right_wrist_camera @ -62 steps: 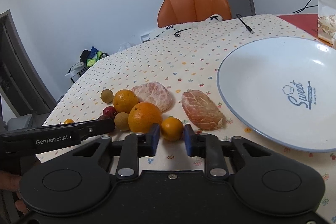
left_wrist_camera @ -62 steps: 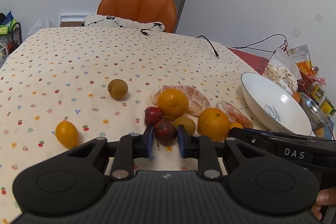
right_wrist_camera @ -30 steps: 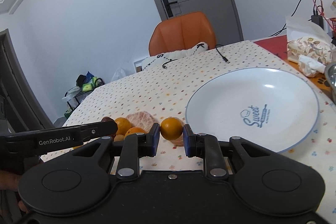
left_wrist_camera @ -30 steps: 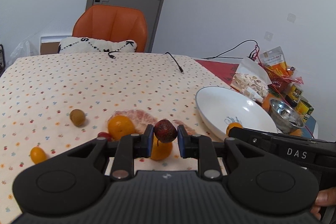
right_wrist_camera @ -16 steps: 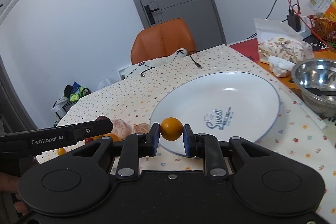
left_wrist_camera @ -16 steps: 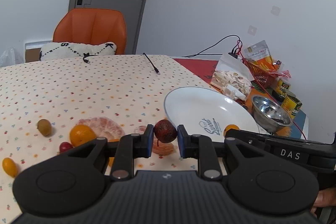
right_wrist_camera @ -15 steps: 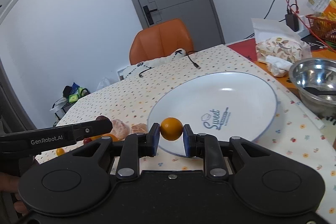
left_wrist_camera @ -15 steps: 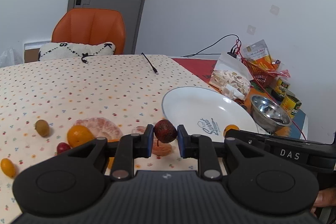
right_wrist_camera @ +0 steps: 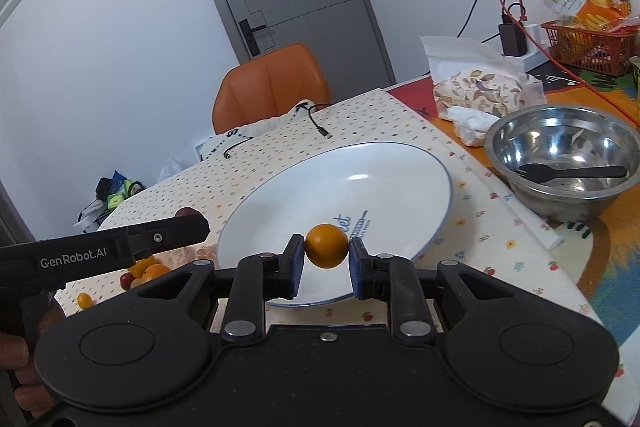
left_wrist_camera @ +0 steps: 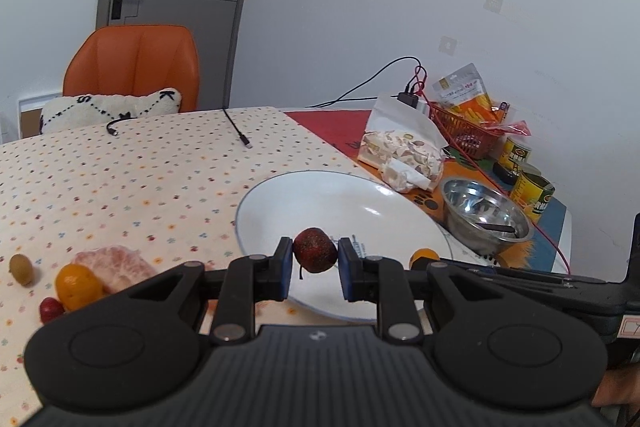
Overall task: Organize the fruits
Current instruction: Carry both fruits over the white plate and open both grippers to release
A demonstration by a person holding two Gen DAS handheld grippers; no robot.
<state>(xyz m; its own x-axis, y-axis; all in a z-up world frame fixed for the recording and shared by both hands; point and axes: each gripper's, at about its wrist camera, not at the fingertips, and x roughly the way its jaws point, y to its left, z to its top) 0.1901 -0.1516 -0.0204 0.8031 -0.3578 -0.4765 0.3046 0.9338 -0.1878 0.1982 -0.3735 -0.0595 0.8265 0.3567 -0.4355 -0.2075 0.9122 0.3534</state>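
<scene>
My left gripper (left_wrist_camera: 315,255) is shut on a dark red fruit (left_wrist_camera: 315,255), held above the near rim of the white plate (left_wrist_camera: 320,203). My right gripper (right_wrist_camera: 327,246) is shut on a small orange fruit (right_wrist_camera: 327,245) over the near part of the same plate (right_wrist_camera: 384,183), which has nothing on it. That small orange fruit (left_wrist_camera: 424,255) also shows at the right in the left wrist view. On the dotted tablecloth to the left lie an orange (left_wrist_camera: 77,286), a peeled citrus (left_wrist_camera: 112,263), a small red fruit (left_wrist_camera: 51,308) and a greenish-brown fruit (left_wrist_camera: 21,269).
A steel bowl (right_wrist_camera: 564,155) with a black spoon stands right of the plate. Behind it lie a snack bag (right_wrist_camera: 480,89), cans (left_wrist_camera: 536,193) and a red basket (right_wrist_camera: 592,45) with cables. An orange chair (left_wrist_camera: 134,67) with a cushion is at the table's far side.
Both grippers have lifted their fruits off the table and swung right, from the fruit pile to above the white plate. The jaws have stayed shut throughout.
</scene>
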